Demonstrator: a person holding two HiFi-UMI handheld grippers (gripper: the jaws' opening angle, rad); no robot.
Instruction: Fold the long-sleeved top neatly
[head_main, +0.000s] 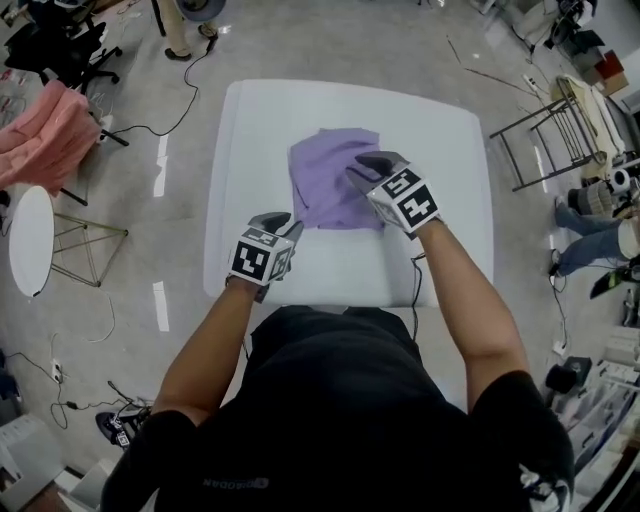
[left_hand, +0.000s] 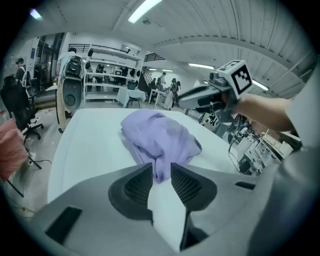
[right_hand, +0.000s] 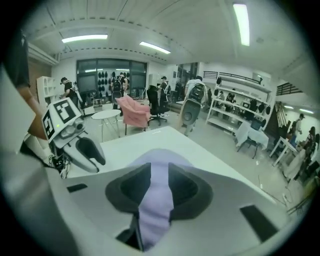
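Note:
A lilac long-sleeved top (head_main: 335, 180) lies bunched in a rough rectangle in the middle of the white table (head_main: 450, 190). My left gripper (head_main: 290, 226) sits at the top's near left corner. Its jaws stand apart, with bare table between them and the cloth's corner (left_hand: 159, 172) just at the tips. My right gripper (head_main: 366, 166) hovers over the top's right half, jaws apart. In the right gripper view, lilac cloth (right_hand: 159, 165) fills the gap between the jaws. Each gripper shows in the other's view: the right gripper (left_hand: 192, 99) and the left gripper (right_hand: 92, 150).
A pink garment (head_main: 45, 135) hangs over a chair at the far left, beside a small round white table (head_main: 30, 240). A metal folding frame (head_main: 545, 140) stands right of the table. Cables trail on the floor. Shelves and people are in the background.

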